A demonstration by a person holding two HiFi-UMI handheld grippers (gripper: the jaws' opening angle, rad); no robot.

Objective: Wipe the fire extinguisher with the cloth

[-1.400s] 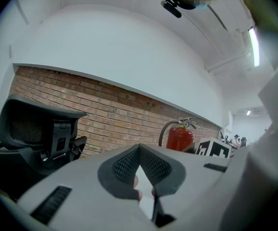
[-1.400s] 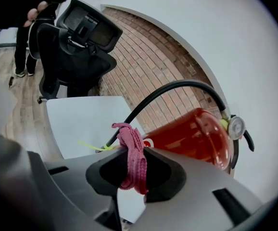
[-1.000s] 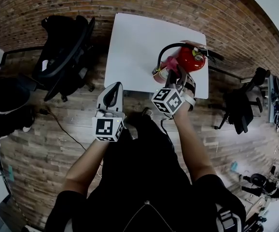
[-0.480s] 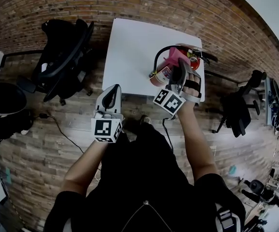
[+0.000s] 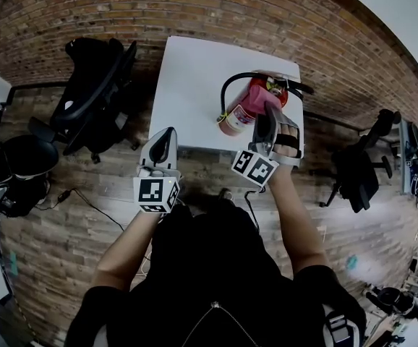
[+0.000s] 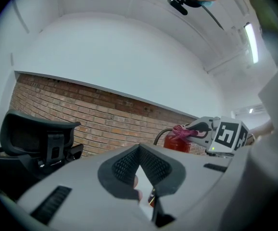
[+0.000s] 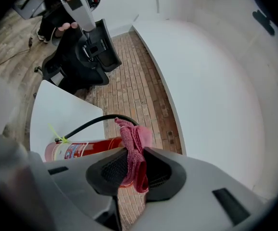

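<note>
Extinguisher (image 5: 239,110) on table (image 5: 187,78) by brick wall (image 5: 194,6)

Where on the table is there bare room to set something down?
The white table is bare across its left and middle, from the edge by the black office chair to the hose. The right side is crowded: the fire extinguisher lies there, with the right claw holding the pink cloth over it.

Red cylindrical fire extinguisher (image 7: 81,149) lies sideways near the white table's (image 5: 194,85) right edge — crumpled pink cloth (image 7: 135,148), pinched by the right gripper (image 7: 132,170), over it.
</note>
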